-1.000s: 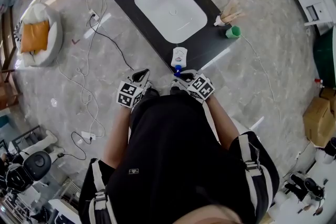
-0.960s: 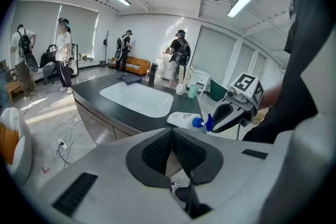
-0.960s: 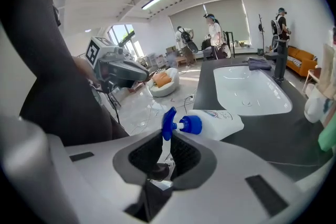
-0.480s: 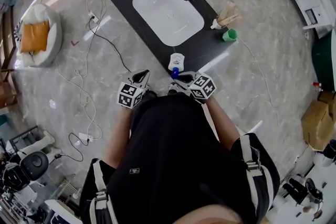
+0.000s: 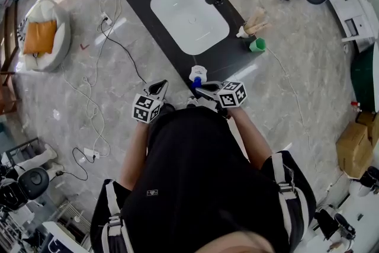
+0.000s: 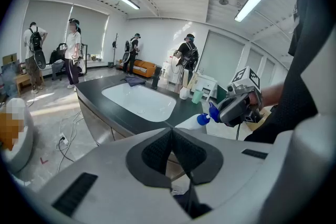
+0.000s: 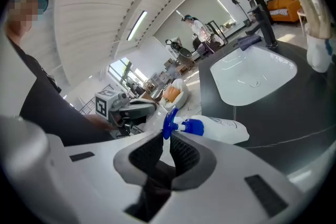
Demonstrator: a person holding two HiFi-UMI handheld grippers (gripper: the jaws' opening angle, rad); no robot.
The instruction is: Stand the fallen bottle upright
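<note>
**Bottle gripped at the counter's edge**
Your right gripper pinches the white plastic bottle's blue trigger head on the glossy dark counter. The ribbed jaws of your left gripper meet, empty.

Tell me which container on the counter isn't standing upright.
The white spray bottle with the blue trigger, at the near edge of the counter: it leans, its trigger in the right gripper. The green cup and small white bottle farther back stand upright.
</note>
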